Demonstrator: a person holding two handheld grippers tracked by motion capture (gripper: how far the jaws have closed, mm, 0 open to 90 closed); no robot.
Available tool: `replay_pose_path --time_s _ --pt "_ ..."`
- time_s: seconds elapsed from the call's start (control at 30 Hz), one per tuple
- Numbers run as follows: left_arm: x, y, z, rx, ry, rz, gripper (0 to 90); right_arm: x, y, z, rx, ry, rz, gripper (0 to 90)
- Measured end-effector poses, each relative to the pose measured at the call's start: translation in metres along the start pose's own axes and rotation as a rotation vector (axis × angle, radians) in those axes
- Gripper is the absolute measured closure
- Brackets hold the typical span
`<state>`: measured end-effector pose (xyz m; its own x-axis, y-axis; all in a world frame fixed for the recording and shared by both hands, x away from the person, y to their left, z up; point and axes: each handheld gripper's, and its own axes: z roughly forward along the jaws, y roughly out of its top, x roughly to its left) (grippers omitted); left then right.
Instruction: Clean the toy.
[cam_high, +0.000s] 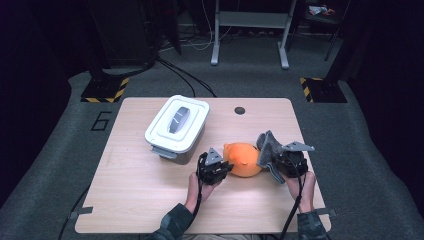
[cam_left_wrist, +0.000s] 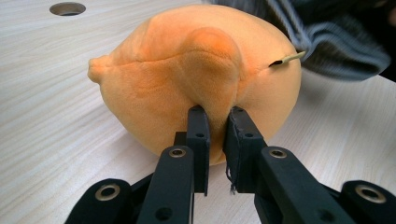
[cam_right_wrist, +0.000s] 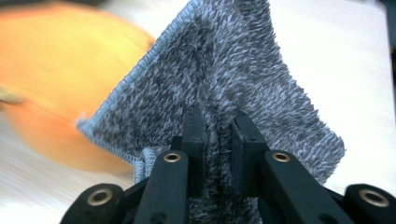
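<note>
An orange plush toy (cam_high: 243, 159) lies on the wooden table (cam_high: 140, 195) near its front middle. My left gripper (cam_high: 225, 165) is at the toy's left side, shut on a fold of its orange fabric (cam_left_wrist: 215, 105). My right gripper (cam_high: 272, 155) is at the toy's right and is shut on a grey fluffy cloth (cam_high: 267, 146), which stands up from its jaws. In the right gripper view the cloth (cam_right_wrist: 224, 79) rises between the black jaws, with the blurred orange toy (cam_right_wrist: 51, 70) behind it at the left. The cloth's edge (cam_left_wrist: 327, 42) hangs over the toy's far side.
A white lidded box (cam_high: 177, 126) with a grey handle stands at the table's back left. A small round hole (cam_high: 240, 110) sits near the far edge. Metal table legs (cam_high: 250, 30) and cables lie on the floor beyond.
</note>
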<state>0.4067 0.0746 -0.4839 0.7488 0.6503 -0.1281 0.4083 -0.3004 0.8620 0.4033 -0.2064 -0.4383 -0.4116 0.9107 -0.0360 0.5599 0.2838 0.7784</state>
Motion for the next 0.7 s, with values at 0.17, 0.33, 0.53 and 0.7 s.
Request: replay_pose_path --time_s 0.17,0.33,0.53,0.7 --pt "-0.001 0.0 0.0 -0.002 -0.001 0.005 80.4 0.026 0.019 -0.011 -0.059 0.059 -0.066 77.8" --pt "0.0 0.0 -0.001 0.002 0.007 0.016 78.1 0.04 0.022 0.012 0.001 0.068 -0.126 77.7" --pt "-0.003 -0.001 -0.003 -0.01 0.061 0.071 48.7 0.034 0.024 0.018 0.006 0.088 -0.089 77.7" --pt "-0.005 0.0 0.004 0.024 0.079 0.112 40.4 0.032 0.029 0.021 0.008 0.093 -0.083 77.7"
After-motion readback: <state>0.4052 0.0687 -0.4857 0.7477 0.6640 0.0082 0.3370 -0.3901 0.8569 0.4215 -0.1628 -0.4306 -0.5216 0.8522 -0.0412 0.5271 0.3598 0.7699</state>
